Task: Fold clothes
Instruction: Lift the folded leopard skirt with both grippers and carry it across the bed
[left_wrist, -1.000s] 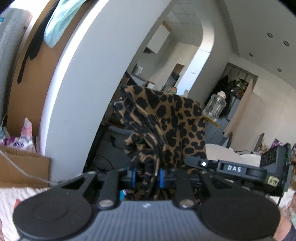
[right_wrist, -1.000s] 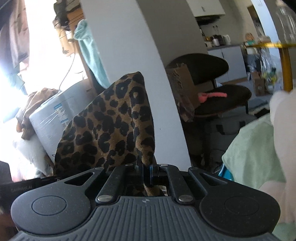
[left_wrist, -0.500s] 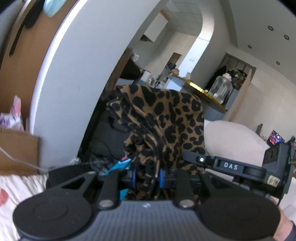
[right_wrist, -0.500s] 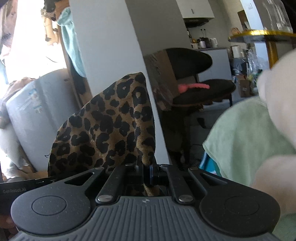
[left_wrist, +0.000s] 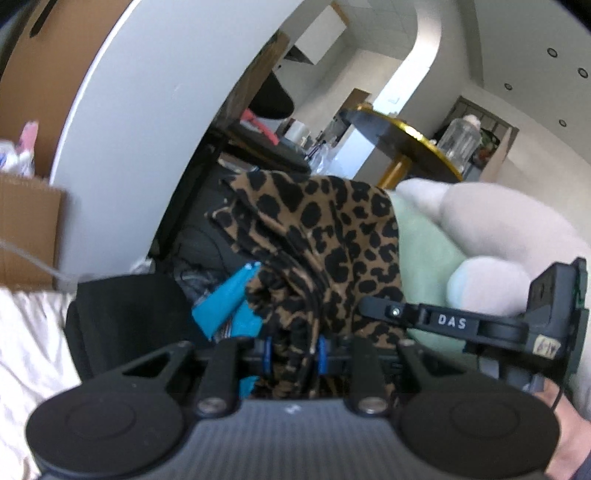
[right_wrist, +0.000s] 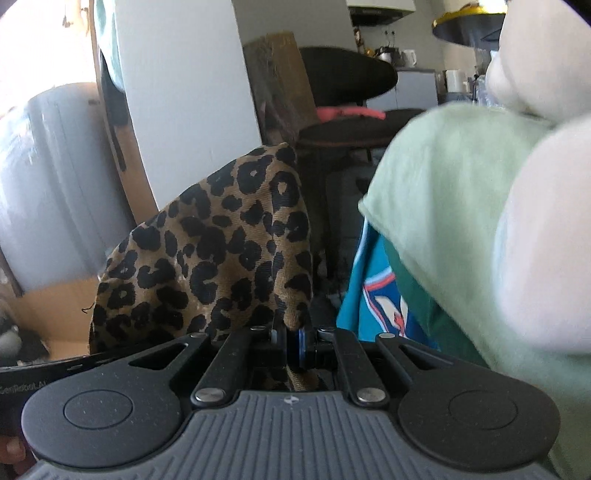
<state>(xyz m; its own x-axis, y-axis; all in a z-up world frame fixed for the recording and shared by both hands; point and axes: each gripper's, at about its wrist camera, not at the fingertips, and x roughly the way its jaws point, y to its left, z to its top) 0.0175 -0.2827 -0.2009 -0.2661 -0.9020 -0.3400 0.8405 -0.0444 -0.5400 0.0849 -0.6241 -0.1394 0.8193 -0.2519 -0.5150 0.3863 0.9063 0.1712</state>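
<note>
Two grippers' fingers (left_wrist: 266, 350) clamped on leopard-print garment (left_wrist: 332, 236); cardboard box (left_wrist: 26, 232) contents unclear.

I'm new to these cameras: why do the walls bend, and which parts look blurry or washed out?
Left wrist view: the lens curves the white pillar; the pale pillow is smeared, the leopard cloth fairly sharp. Right wrist view: window light is blown out at upper left; the green cloth close by is soft.
</note>
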